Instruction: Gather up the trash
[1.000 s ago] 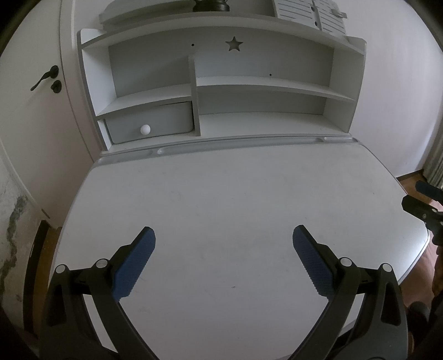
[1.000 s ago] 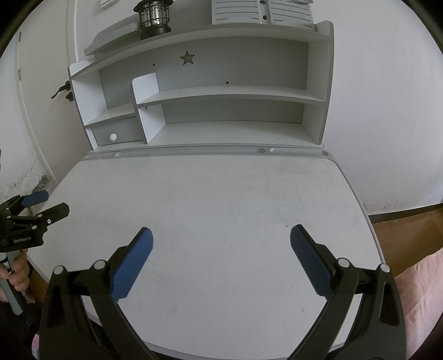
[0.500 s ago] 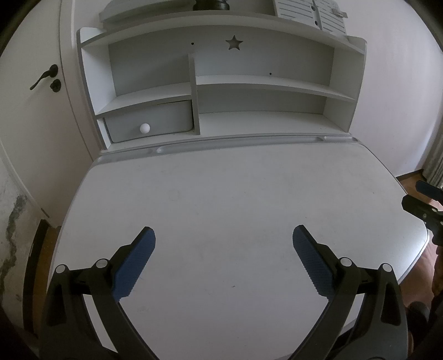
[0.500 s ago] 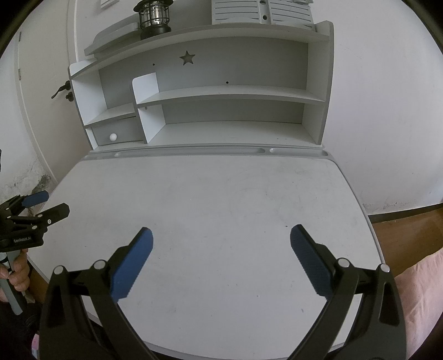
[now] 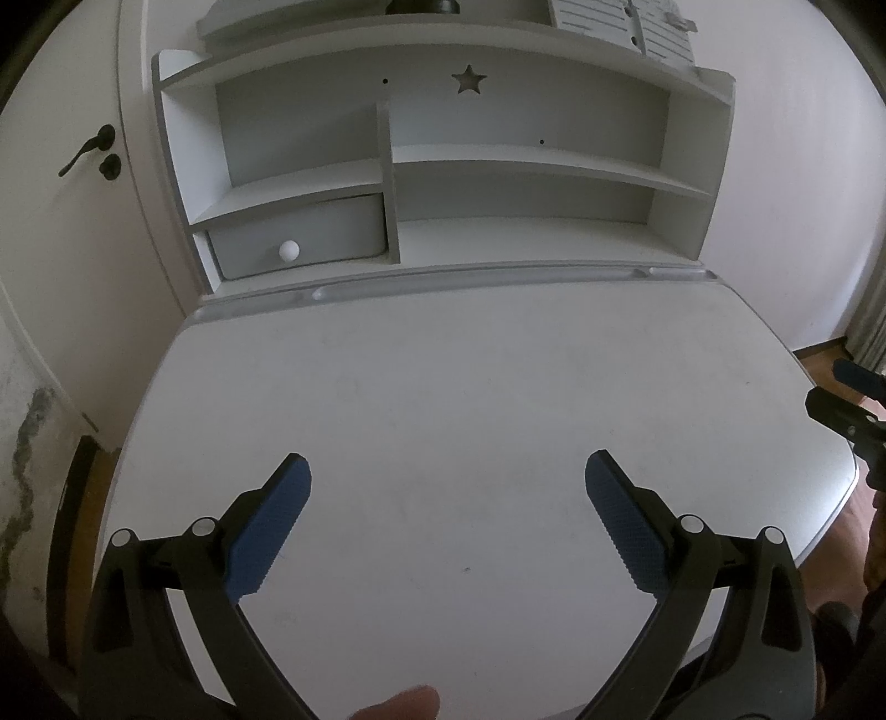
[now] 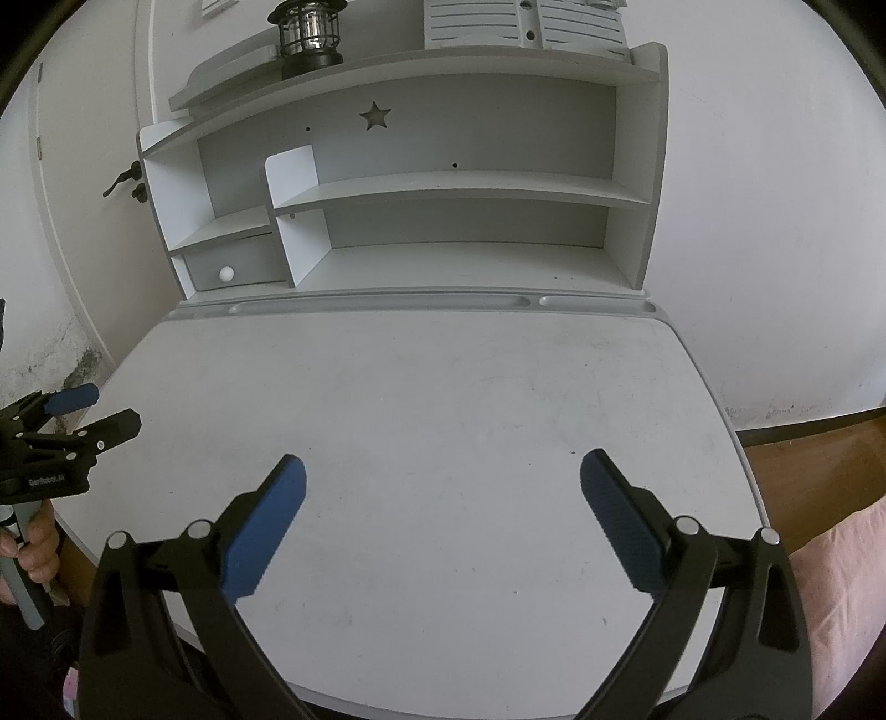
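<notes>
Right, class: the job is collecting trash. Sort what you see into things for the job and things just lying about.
For the job:
left claw, open
right claw, open
no trash visible

Just there:
desk
shelves
lantern
drawer
door handle

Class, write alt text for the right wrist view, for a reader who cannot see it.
The open right gripper, blue pads wide apart and holding nothing, hovers over a bare white desk. Behind the desk stands a white shelf unit with a small drawer and a black lantern on top. The left gripper shows at the left edge, also open.
</notes>
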Motion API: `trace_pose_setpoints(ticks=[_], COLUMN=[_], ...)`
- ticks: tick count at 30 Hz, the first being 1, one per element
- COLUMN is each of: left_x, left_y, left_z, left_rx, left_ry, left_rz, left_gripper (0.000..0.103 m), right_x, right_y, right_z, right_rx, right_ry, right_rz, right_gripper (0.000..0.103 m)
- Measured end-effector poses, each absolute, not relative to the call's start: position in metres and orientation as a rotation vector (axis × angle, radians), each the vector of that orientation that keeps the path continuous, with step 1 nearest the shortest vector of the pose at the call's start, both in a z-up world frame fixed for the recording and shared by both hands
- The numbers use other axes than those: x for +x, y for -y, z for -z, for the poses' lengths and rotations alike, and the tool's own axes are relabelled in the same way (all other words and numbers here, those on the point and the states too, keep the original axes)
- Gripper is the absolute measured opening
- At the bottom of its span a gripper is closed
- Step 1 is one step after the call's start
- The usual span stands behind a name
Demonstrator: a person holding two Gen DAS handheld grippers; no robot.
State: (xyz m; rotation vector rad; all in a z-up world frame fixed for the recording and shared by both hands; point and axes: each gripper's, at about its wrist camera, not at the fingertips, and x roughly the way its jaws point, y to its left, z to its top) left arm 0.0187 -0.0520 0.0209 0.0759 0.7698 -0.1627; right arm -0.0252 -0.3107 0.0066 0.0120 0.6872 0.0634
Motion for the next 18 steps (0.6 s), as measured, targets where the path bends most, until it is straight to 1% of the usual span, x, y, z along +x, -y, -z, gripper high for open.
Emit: trace_pose_setpoints(ticks=[18], left_x=[0.0218], left_y=[0.0501], left_z=[-0.0183], left_rx=[0.051], left_ry=[-0.790], left_rz=[0.163], left_gripper=[0.096], right_x=[-0.0256], right_y=[0.3120], right_z=[-0.0063], right_rx=[0.010], right_ry=[-0.688], right_rz=[-0.068], right_gripper=[0.096])
